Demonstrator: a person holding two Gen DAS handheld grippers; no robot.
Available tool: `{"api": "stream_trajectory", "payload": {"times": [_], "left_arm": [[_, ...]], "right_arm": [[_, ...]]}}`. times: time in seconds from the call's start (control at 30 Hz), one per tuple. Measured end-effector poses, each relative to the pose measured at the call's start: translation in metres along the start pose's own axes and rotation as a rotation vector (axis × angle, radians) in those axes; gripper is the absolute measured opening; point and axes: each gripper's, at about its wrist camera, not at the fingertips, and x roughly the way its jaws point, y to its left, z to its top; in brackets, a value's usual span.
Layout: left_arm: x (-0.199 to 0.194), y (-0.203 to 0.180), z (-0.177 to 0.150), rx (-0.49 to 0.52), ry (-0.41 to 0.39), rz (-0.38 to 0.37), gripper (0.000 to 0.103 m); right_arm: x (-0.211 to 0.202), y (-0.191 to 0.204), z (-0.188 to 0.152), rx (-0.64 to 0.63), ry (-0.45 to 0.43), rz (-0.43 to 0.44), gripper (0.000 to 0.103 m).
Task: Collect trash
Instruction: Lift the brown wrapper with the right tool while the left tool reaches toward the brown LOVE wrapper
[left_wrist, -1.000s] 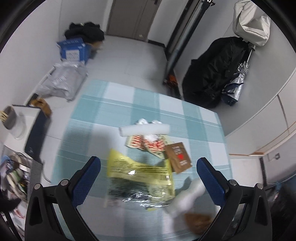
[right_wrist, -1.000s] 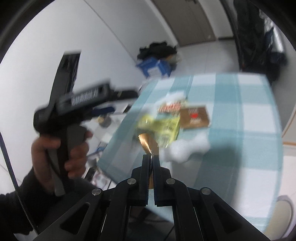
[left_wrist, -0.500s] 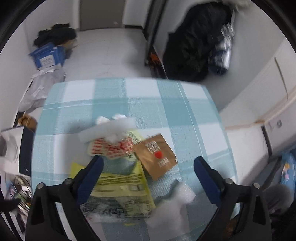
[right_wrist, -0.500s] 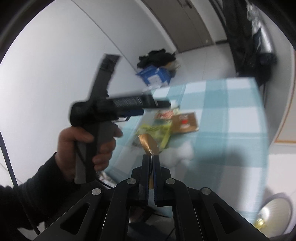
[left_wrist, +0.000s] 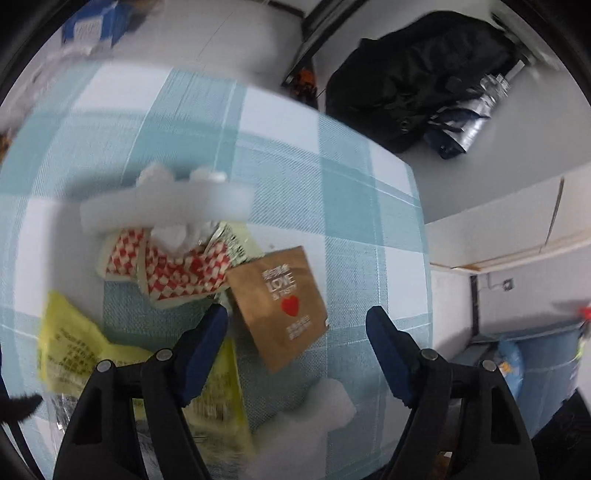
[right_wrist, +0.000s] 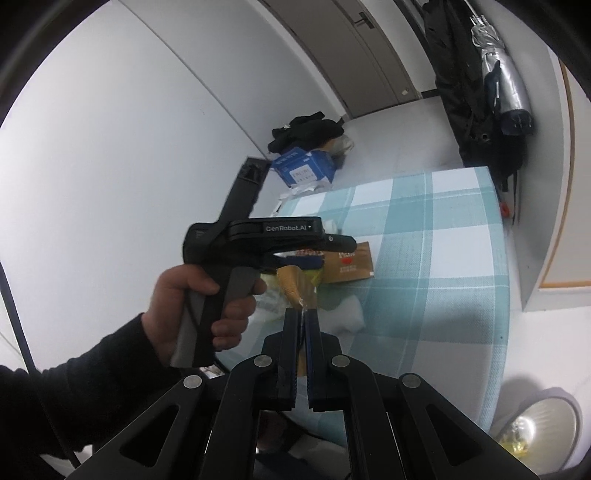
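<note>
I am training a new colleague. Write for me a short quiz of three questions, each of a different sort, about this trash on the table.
1. True or false: the right hand-held gripper is empty.
2. Which item lies between the open jaws of the left hand-held gripper? A) brown packet B) yellow bag C) white foam bar
3. Fill in: the tablecloth has a checked pattern in white and light ____.

Key
1. False: it is shut on a small brown wrapper.
2. A. The pads do not yet press on it.
3. Blue.
</note>
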Motion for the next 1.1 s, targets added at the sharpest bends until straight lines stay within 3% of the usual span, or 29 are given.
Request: {"api": "stream_trajectory", "payload": {"times": [0.17,0.33,0.43,0.5,0.57,0.67,0.87,1.0,1.03,1.1], "left_arm": [[-0.001,0.001,-0.003,-0.022,0.001,-0.023,0.074],[0.001,-0.005,-0.004,0.000,-0.022,0.009,0.071],[0.006,-0.005,-0.002,0.002,-0.003,0.033,0.035],[0.005,-0.004,-0.003,0.007,-0.010,0.061,0.028],[0.006,-0.003,-0.003,0.004,-0.004,0.075,0.011],[0.008,-0.004,-0.004,0.000,0.001,0.067,0.002],[0.006,-0.019,-0.008,0.042,-0.010,0.027,0.000],[-0.003,-0.037,-0.006,0.146,-0.067,0.120,0.001],[-0.003,-0.042,-0.007,0.184,-0.068,0.139,0.009],[0.002,-0.050,-0.009,0.239,-0.050,0.163,0.045]], "right_arm": [[-0.002,0.000,0.000,0.011,-0.007,0.008,0.003],[-0.004,0.004,-0.001,-0.001,-0.016,0.012,0.003],[-0.004,0.003,-0.001,0.003,-0.015,0.009,0.003],[-0.004,0.002,-0.001,0.010,-0.016,0.005,0.003],[-0.004,0.001,-0.001,0.015,-0.017,0.005,0.003],[-0.005,0.003,0.000,0.011,-0.022,-0.002,0.003],[-0.005,0.002,0.001,0.023,-0.029,-0.014,0.003],[-0.006,0.000,0.001,0.030,-0.035,-0.025,0.003],[-0.007,0.000,0.001,0.030,-0.037,-0.027,0.003],[-0.008,-0.001,0.002,0.028,-0.043,-0.030,0.003]]}}
